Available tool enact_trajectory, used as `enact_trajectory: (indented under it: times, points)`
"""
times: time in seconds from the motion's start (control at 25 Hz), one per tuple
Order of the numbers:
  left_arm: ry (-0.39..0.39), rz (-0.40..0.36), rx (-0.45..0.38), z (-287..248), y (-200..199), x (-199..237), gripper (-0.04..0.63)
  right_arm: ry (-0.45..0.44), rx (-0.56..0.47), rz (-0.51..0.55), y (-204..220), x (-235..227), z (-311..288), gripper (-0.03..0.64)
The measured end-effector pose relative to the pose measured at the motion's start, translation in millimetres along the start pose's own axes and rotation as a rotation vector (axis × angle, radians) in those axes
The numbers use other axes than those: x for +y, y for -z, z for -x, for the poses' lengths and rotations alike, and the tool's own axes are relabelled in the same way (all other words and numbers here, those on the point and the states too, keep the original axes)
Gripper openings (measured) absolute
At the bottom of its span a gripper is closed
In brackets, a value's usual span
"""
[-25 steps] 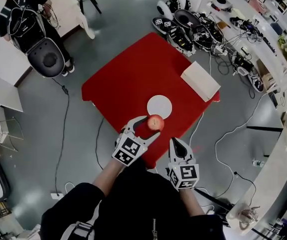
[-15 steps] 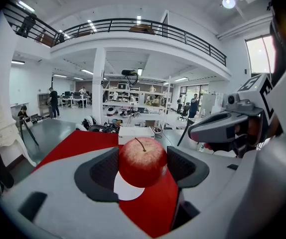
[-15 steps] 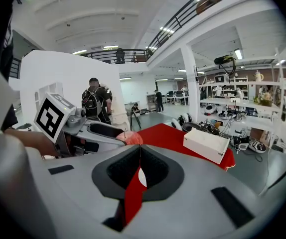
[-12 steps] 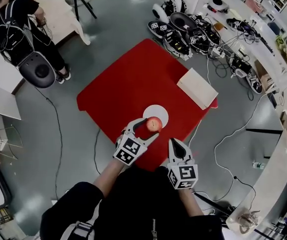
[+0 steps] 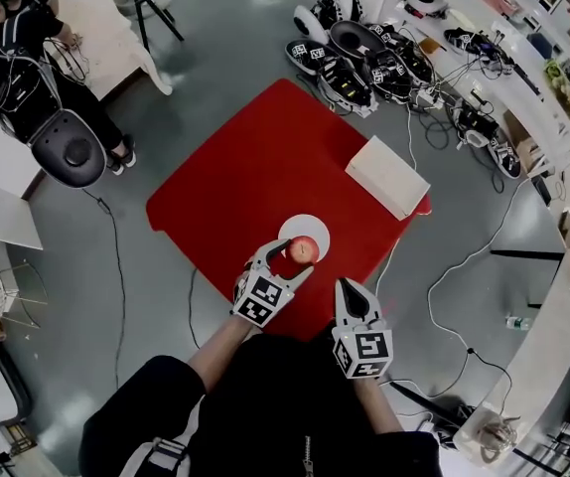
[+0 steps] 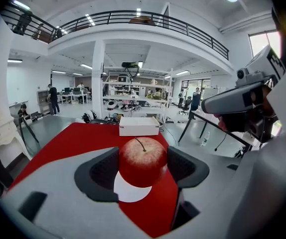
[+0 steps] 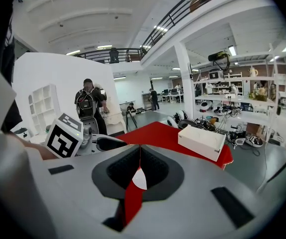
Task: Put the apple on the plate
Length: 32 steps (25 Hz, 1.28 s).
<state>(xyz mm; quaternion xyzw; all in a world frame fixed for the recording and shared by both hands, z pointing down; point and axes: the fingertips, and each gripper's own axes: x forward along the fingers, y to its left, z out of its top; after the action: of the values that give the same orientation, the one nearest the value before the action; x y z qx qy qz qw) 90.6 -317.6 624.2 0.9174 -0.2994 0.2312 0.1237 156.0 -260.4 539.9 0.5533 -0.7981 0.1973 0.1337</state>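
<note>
A red apple with a thin stem is held between the jaws of my left gripper, which is shut on it. The apple hangs above the near part of a round white plate lying on a red table. My right gripper is held at the table's near edge, right of the left one, jaws shut with nothing between them. A sliver of the plate shows through its jaws.
A white box sits at the table's right corner. Helmets, gear and cables lie on the floor beyond the table. A person with a backpack stands at far left beside a round black seat.
My left gripper has carried the apple forward, from just short of the plate to above its near part. The right gripper has stayed shut near the table edge.
</note>
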Motion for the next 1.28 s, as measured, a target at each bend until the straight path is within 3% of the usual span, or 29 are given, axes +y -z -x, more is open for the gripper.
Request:
enact_trajectory:
  times: [0.28,0.8,1.28]
  points:
    - [0.006,0.001,0.022,-18.0,-2.1,2.2,0.305,0.004,0.017,-0.008,-1.2,-14.6,-8.4,0.011]
    - [-0.058,0.018,0.027,-54.7,7.7,20.6,0.305,-0.057,0.068,0.008,-0.8,-27.2,-36.1,0.011]
    - [-0.048,0.020,0.096,-96.0,52.3,41.4,0.305,-0.074,0.151,-0.005,16.5,-35.2,-57.6,0.011]
